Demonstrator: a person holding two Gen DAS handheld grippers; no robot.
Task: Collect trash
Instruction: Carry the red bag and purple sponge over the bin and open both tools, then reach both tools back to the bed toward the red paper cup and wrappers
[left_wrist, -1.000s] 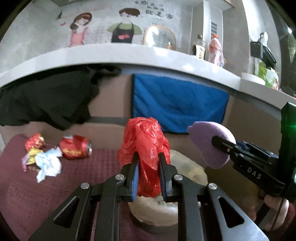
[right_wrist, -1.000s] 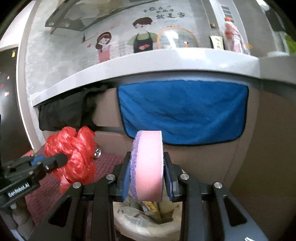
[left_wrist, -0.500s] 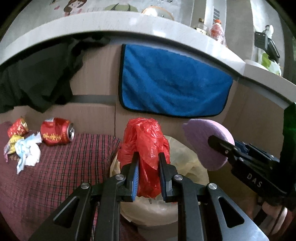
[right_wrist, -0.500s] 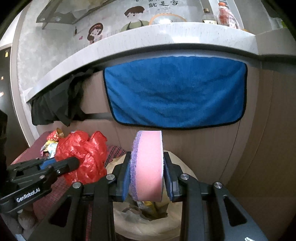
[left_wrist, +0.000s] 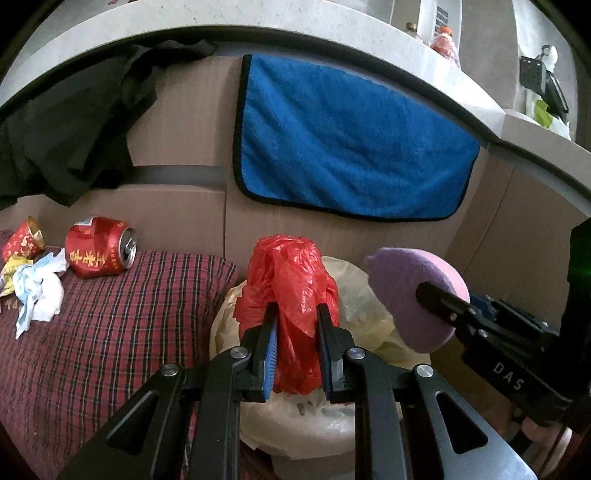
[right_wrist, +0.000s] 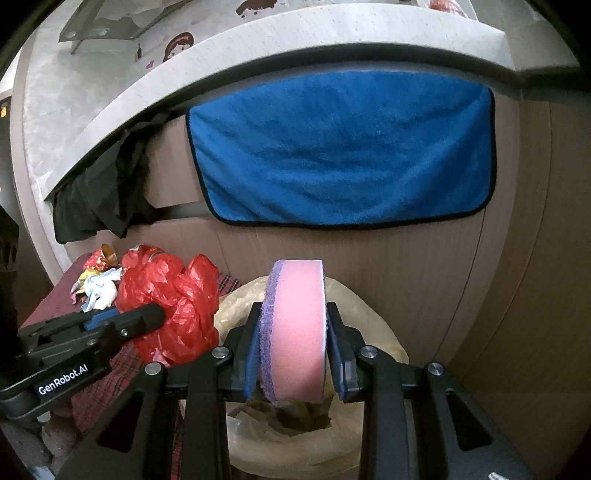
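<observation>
My left gripper (left_wrist: 295, 314) is shut on a crumpled red plastic bag (left_wrist: 291, 291) and holds it over the near rim of a trash bin lined with a pale yellow bag (left_wrist: 354, 291). My right gripper (right_wrist: 291, 314) is shut on a pink sponge with a purple scouring side (right_wrist: 295, 328), held above the bin's mouth (right_wrist: 373, 325). The sponge (left_wrist: 413, 291) and right gripper (left_wrist: 439, 295) show at the right of the left wrist view. The red bag (right_wrist: 173, 299) and left gripper (right_wrist: 151, 314) show at the left of the right wrist view.
A crushed red can (left_wrist: 98, 251), a red wrapper (left_wrist: 22, 242) and crumpled white and blue paper (left_wrist: 37, 291) lie on a red plaid cloth (left_wrist: 110, 350) left of the bin. A blue towel (left_wrist: 347, 147) and black cloth (left_wrist: 62, 133) hang from the counter behind.
Both grippers have tilted down and come closer to the bin, each still shut on its item. The bin's mouth now shows more fully under the sponge.
</observation>
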